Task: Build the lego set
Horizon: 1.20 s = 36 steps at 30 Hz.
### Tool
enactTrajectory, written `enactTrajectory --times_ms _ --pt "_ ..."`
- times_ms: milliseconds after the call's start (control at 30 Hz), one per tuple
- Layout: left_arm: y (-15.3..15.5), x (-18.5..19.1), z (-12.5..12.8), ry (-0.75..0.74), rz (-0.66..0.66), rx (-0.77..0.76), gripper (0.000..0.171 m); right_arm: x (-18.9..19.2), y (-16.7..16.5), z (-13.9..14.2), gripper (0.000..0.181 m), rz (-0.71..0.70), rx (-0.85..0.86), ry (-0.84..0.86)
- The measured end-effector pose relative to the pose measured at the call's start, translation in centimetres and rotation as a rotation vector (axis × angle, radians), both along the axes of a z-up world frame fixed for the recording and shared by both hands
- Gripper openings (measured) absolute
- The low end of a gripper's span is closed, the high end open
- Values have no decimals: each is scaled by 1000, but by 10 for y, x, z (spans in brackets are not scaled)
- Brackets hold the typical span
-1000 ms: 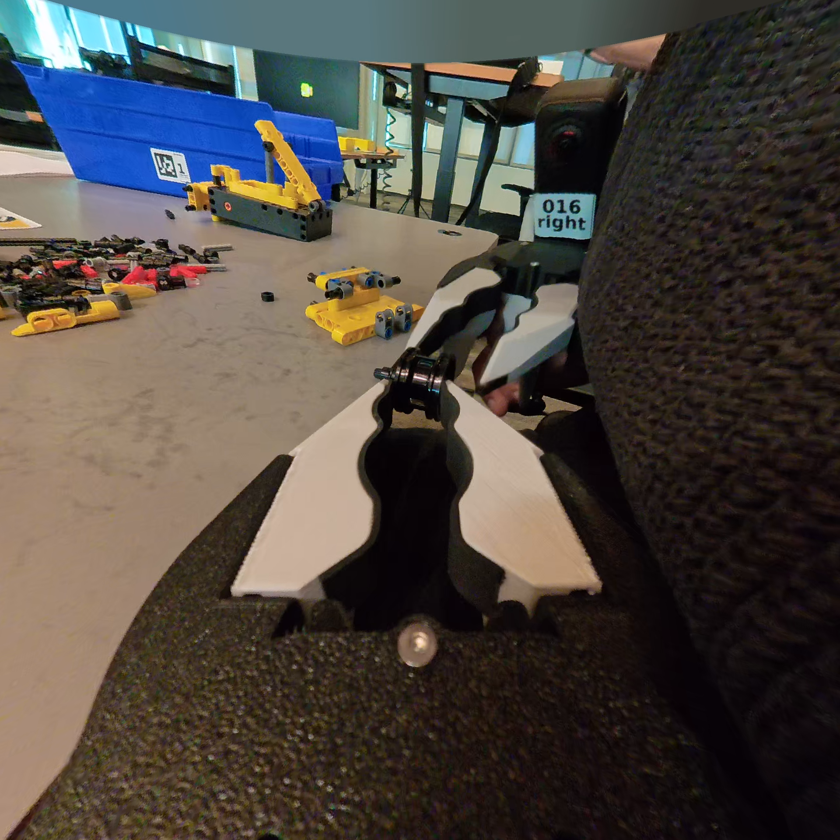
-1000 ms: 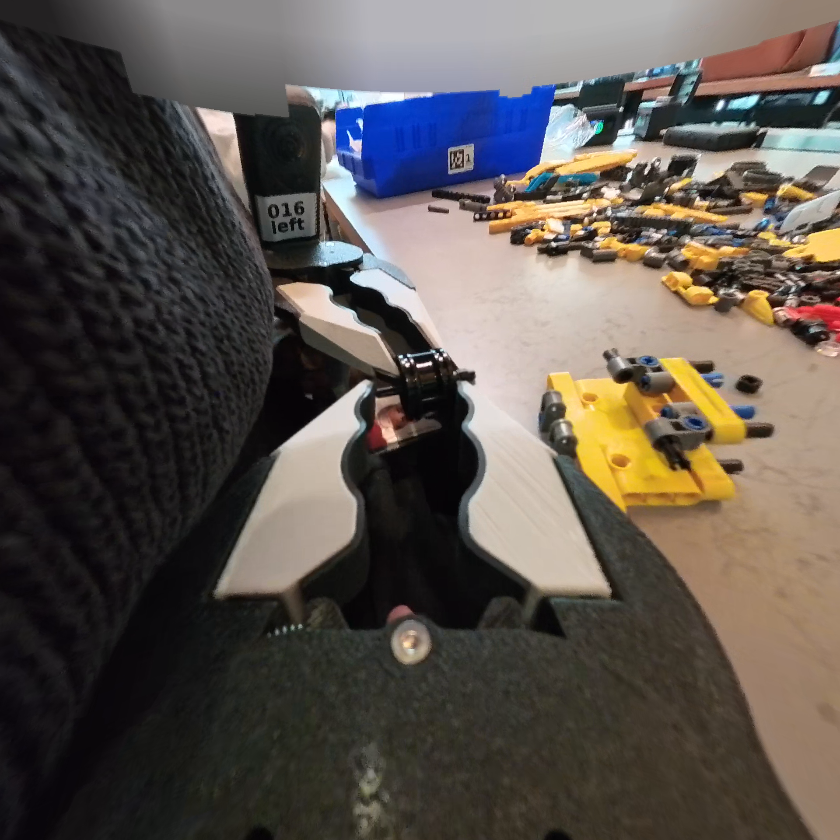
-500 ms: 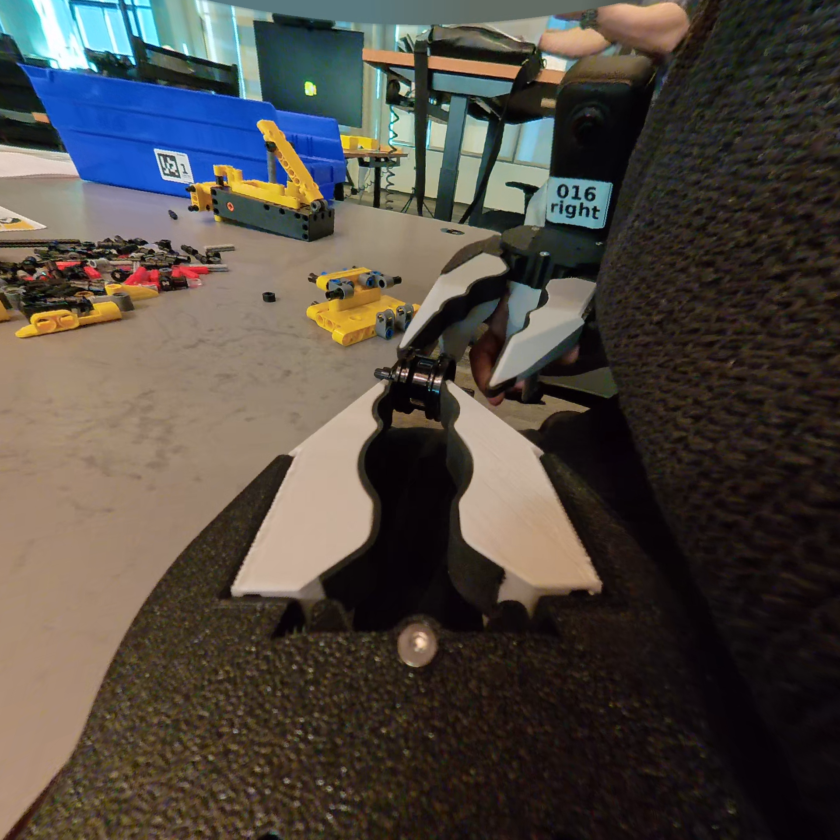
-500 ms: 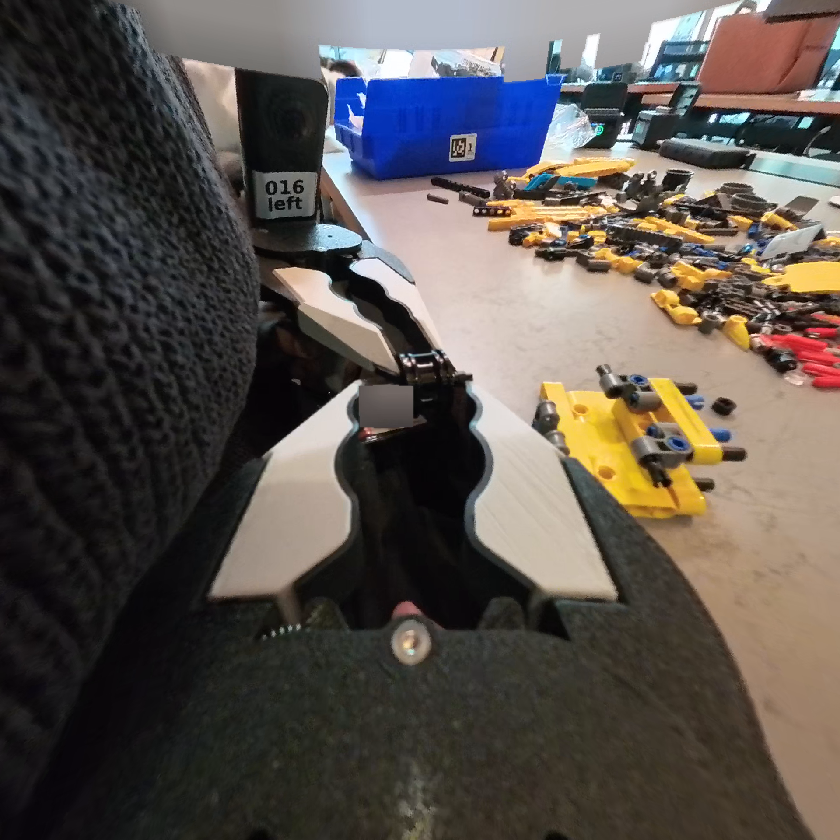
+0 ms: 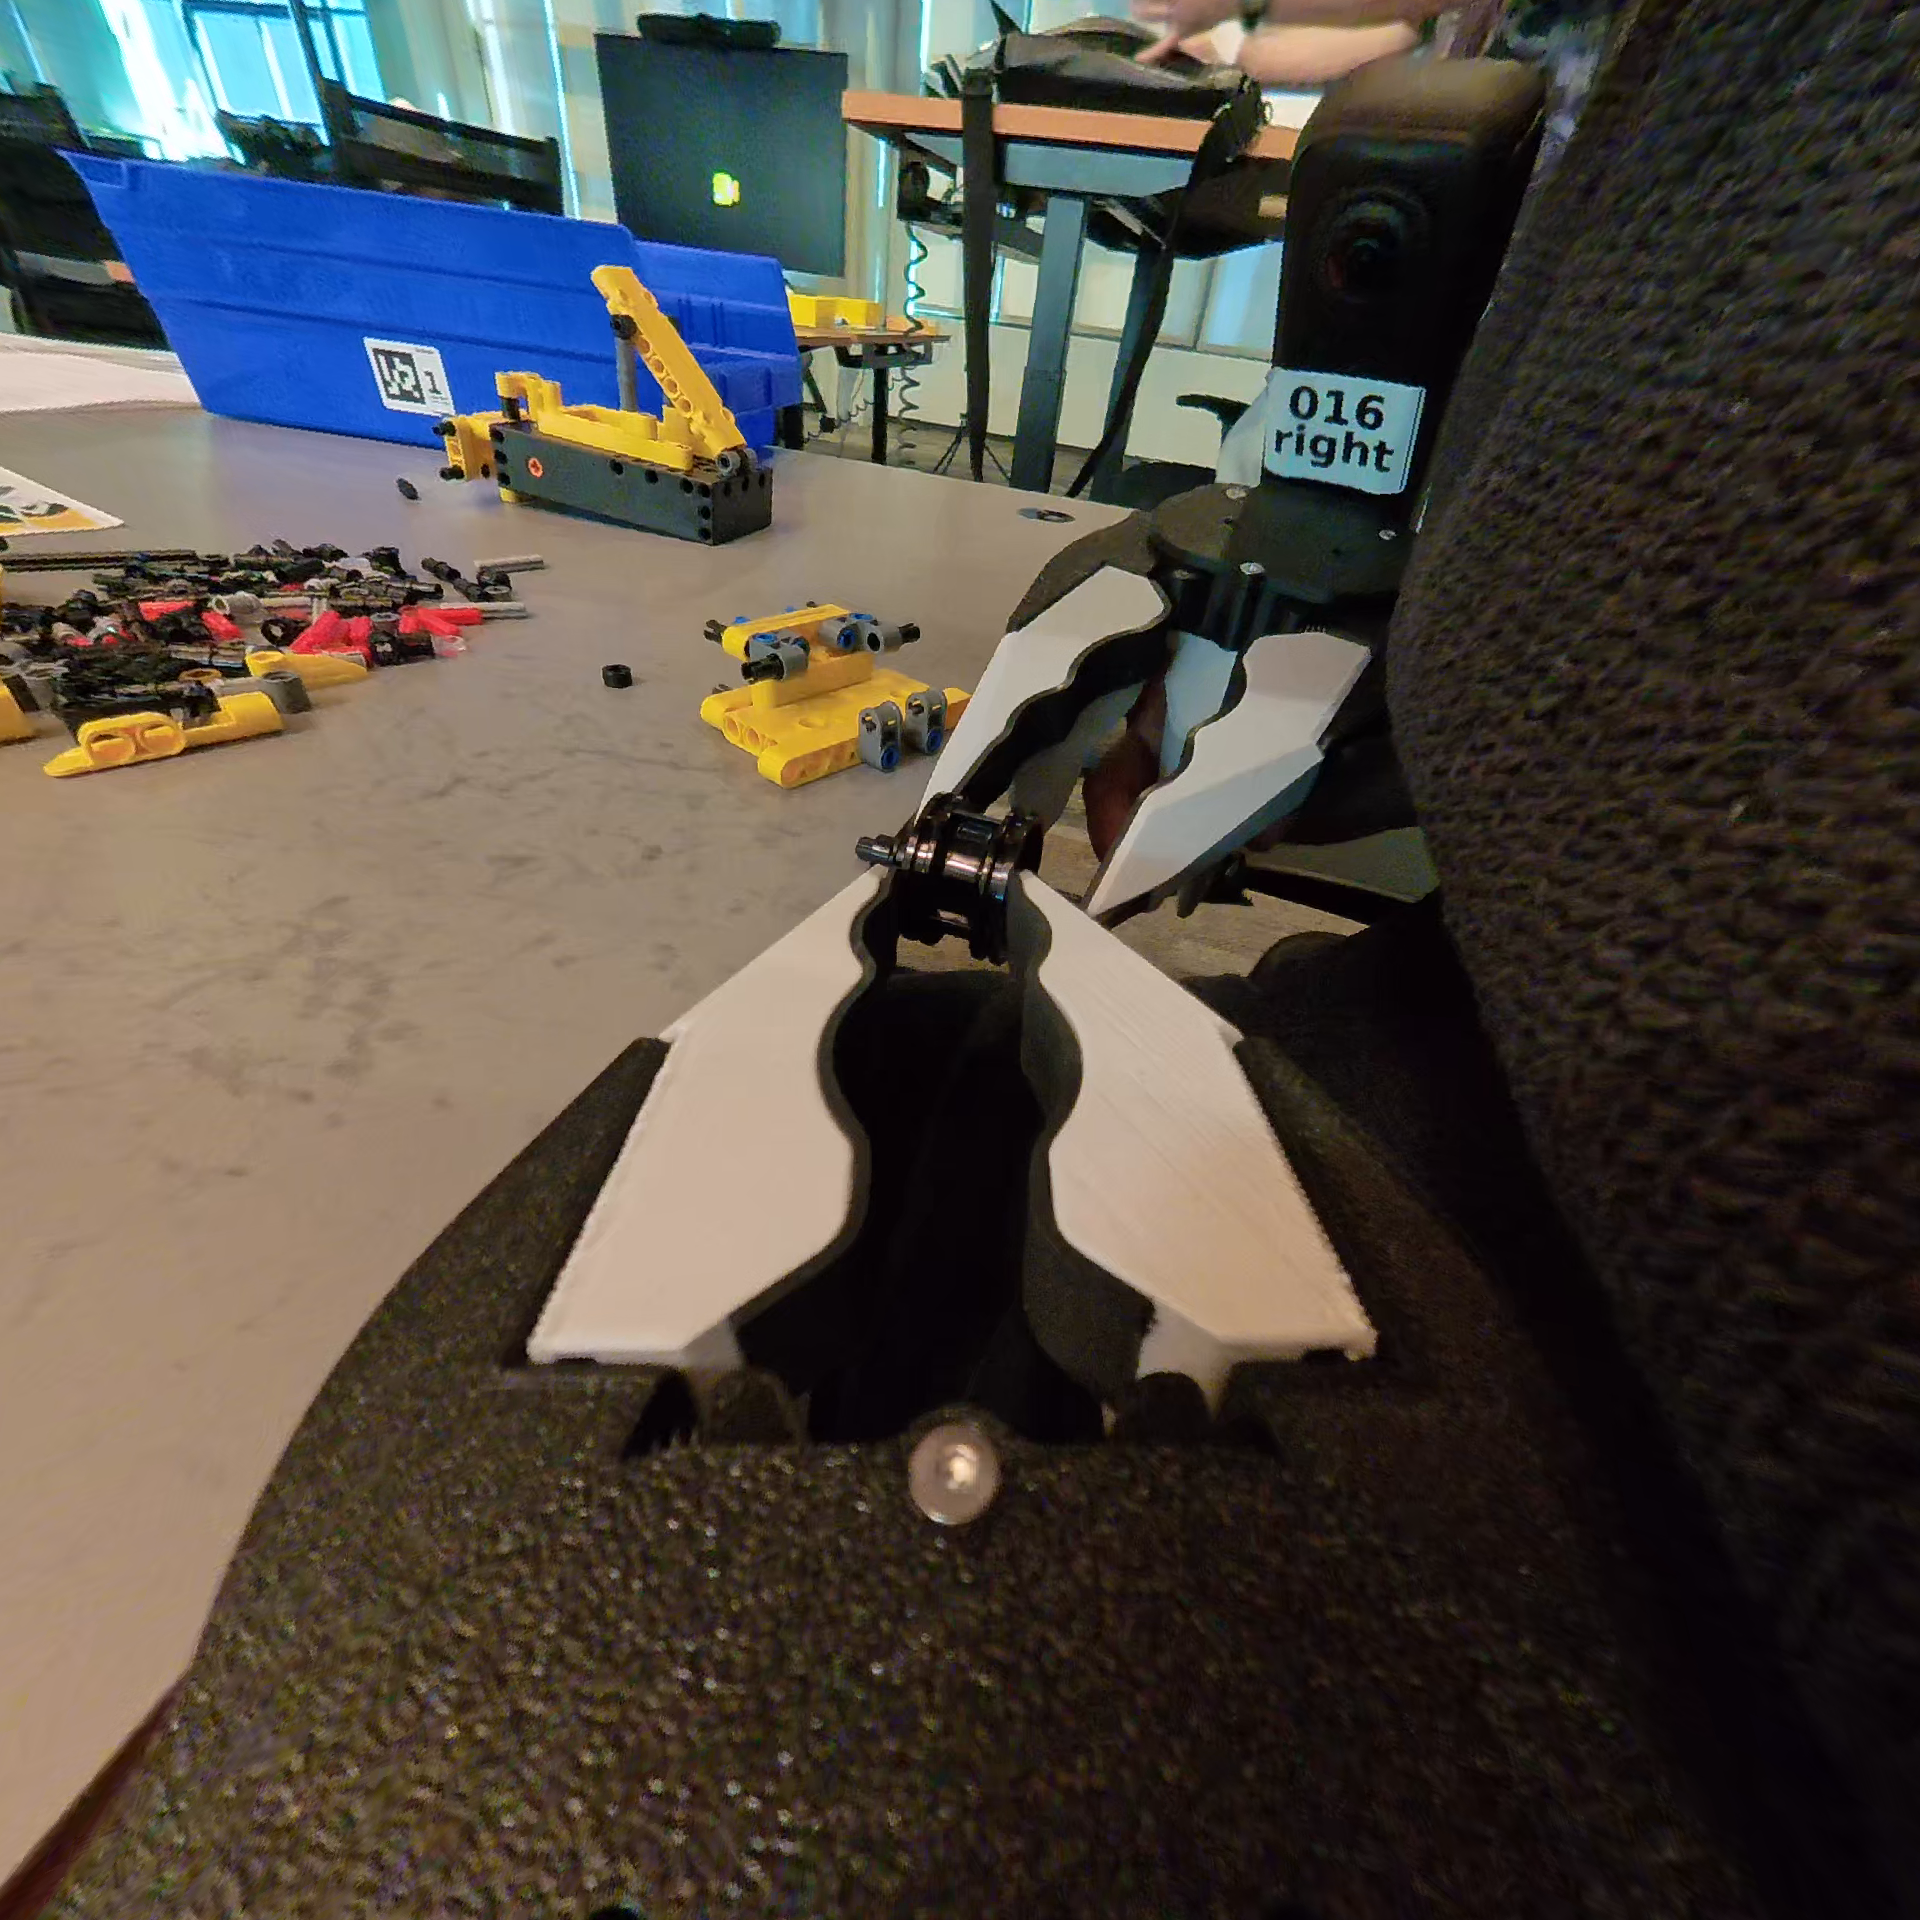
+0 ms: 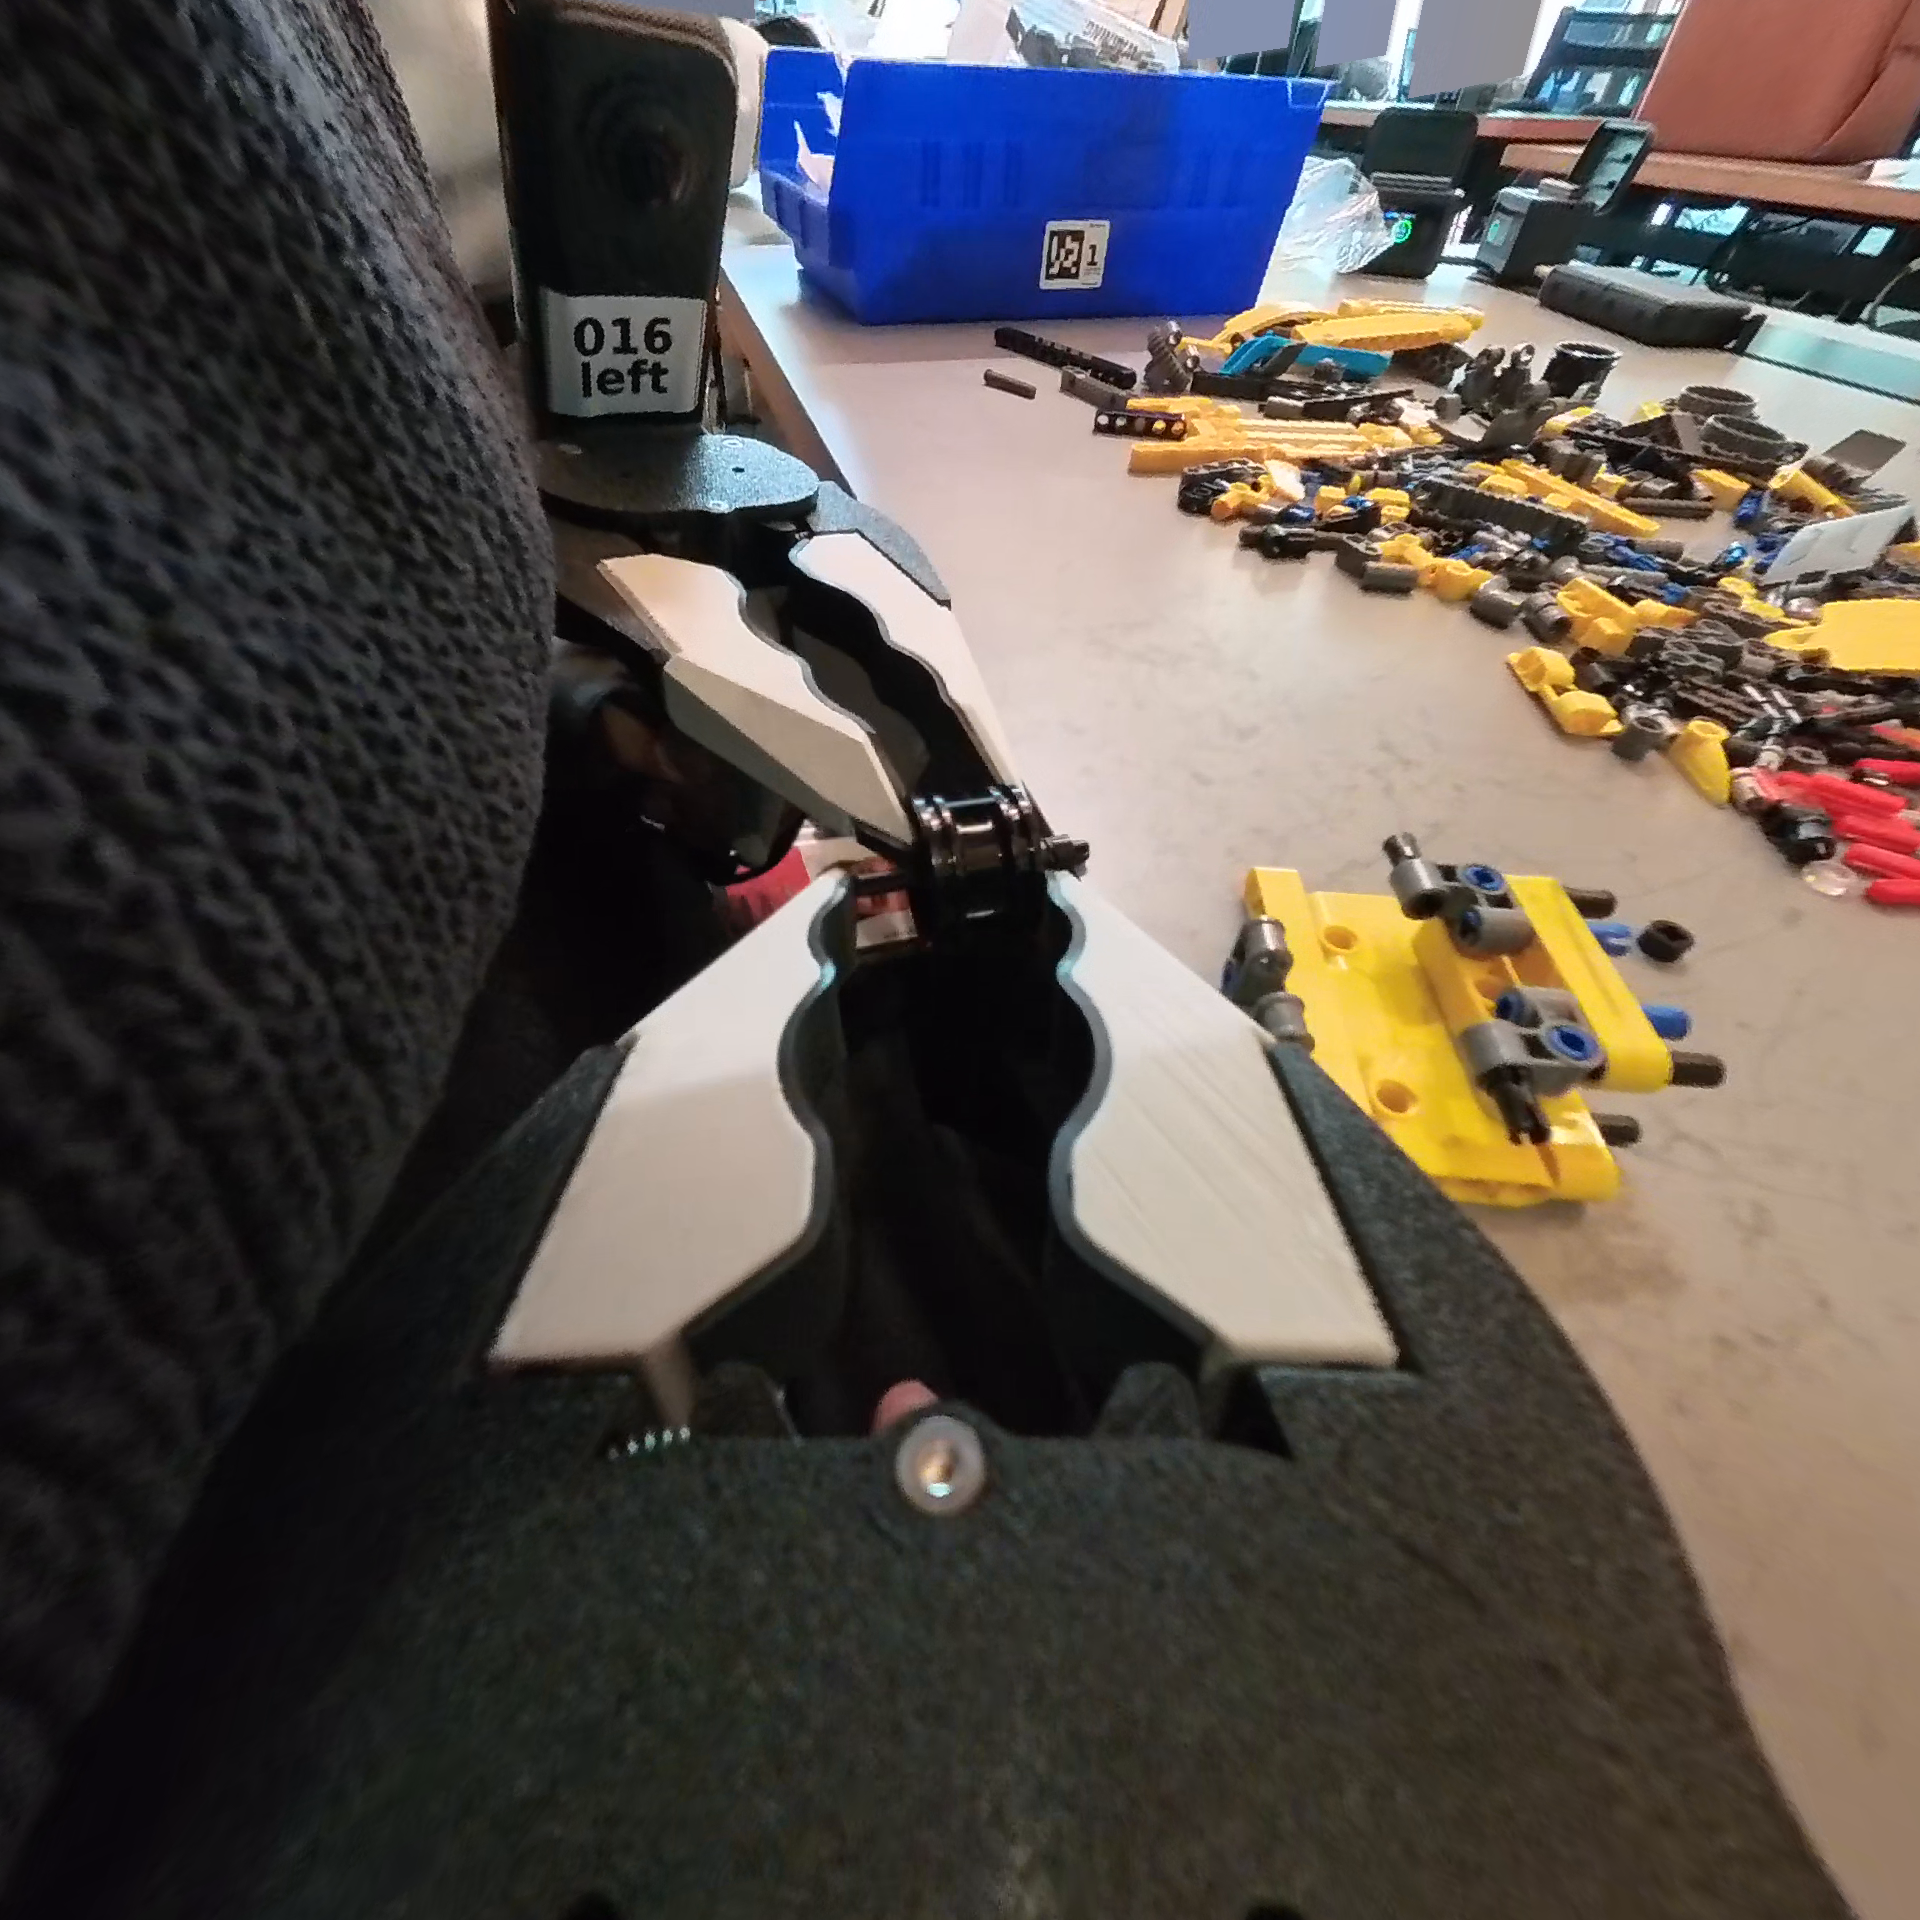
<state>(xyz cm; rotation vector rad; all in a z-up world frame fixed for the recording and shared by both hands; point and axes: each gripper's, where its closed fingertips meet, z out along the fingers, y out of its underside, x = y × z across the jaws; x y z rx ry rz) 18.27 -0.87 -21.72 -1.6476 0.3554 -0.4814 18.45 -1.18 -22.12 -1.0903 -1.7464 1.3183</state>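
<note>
My left gripper [image 5: 956,896] is shut on a small black wheel hub [image 5: 963,860] with a pin sticking out of its left side. It holds the hub in the air at the grey table's near edge [image 5: 312,987]. My right gripper [image 6: 945,891] is open, with its fingertips on either side of the same hub [image 6: 977,844]. Its right fingertip [image 6: 1075,940] is at the hub's side and its left one stands apart. The two grippers meet tip to tip: the right gripper shows in the left wrist view [image 5: 1023,847], and the left gripper shows in the right wrist view [image 6: 966,816].
A yellow plate assembly with grey and blue connectors [image 5: 821,696] [image 6: 1455,1039] lies close by on the table. Behind it are a yellow and black arm model [image 5: 623,457], a blue bin [image 5: 364,301] [image 6: 1039,177] and loose parts [image 5: 208,644] [image 6: 1558,540]. A dark knitted sleeve [image 5: 1662,831] [image 6: 208,727] fills one side.
The right gripper has risen and tilted more steeply towards the hub. The hub has stayed pinched in the left gripper and now shows edge-on in the right wrist view.
</note>
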Motion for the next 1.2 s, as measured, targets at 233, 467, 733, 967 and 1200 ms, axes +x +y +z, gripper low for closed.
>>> enactTrajectory --times_ms 233,467,733,967,1200 --pt "0 0 -1 -10 5 -9 19 0 0 -1 35 -11 29 -4" --pt "0 0 0 -21 1 -9 19 0 0 -1 35 3 27 -14" --pt "1 0 0 -40 -12 -11 19 -1 0 -1 34 11 3 -27" --pt "3 -1 0 -47 -7 -20 19 -2 2 0 35 11 -12 -41" --pt "4 -2 0 -54 -1 -28 19 -3 3 -1 34 9 -17 -48"
